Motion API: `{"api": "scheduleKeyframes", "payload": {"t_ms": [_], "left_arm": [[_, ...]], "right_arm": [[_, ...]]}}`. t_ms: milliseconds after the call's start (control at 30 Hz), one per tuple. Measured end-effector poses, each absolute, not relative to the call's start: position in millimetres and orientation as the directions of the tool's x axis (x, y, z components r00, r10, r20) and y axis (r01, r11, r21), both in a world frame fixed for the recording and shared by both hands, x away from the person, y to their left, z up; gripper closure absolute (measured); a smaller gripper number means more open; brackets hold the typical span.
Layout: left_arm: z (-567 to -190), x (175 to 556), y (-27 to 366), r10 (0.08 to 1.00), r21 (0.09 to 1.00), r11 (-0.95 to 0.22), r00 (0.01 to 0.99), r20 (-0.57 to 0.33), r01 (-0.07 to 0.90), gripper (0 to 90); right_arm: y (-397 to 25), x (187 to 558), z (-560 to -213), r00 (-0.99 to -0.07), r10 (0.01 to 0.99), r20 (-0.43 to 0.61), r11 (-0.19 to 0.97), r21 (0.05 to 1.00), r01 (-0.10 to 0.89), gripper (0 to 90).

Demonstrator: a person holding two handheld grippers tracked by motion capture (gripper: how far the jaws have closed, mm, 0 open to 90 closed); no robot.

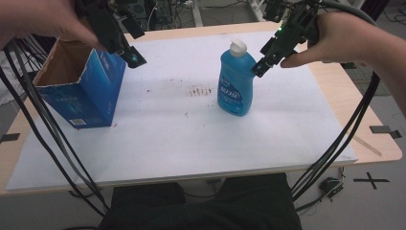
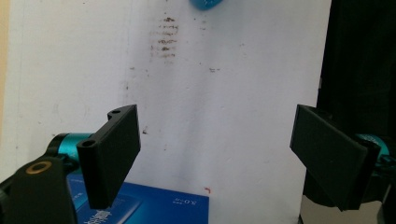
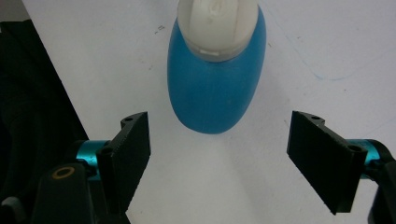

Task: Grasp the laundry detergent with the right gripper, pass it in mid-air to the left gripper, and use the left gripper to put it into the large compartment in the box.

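Observation:
A blue bottle (image 1: 235, 79) with a white cap stands upright near the middle of the white board (image 1: 182, 139). In the right gripper view the blue bottle (image 3: 215, 88) is seen from above, just ahead of the jaws. My right gripper (image 1: 261, 67) hovers open beside the bottle's upper right, apart from it. An open blue carton (image 1: 81, 88) stands at the left. My left gripper (image 1: 134, 60) is open above the carton's right top edge. In the left gripper view the carton (image 2: 154, 207) lies below my open left gripper (image 2: 217, 156).
Brown smudges (image 1: 198, 90) mark the board between carton and bottle. Black cables (image 1: 335, 143) trail off both grippers down the table's sides. The wooden table edge (image 1: 378, 143) shows at the right. The person's dark lap (image 1: 201, 206) is at the front.

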State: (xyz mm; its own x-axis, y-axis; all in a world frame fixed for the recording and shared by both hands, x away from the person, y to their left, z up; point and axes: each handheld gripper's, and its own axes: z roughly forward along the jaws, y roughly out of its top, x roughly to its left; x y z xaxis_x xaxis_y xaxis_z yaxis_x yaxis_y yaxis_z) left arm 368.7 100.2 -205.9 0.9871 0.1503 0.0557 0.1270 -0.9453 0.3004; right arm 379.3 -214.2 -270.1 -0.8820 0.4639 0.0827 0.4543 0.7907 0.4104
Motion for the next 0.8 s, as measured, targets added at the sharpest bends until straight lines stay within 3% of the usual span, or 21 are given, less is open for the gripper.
{"api": "scheduleKeyframes", "payload": {"t_ms": [800], "left_arm": [[-210, 369, 101, 0.152, 0.299, -0.945, 0.987, 0.052, 0.130, 16.2]], "right_arm": [[-196, 381, -299, -0.879, 0.467, 0.098, 0.783, 0.416, 0.462, 21.0]]}}
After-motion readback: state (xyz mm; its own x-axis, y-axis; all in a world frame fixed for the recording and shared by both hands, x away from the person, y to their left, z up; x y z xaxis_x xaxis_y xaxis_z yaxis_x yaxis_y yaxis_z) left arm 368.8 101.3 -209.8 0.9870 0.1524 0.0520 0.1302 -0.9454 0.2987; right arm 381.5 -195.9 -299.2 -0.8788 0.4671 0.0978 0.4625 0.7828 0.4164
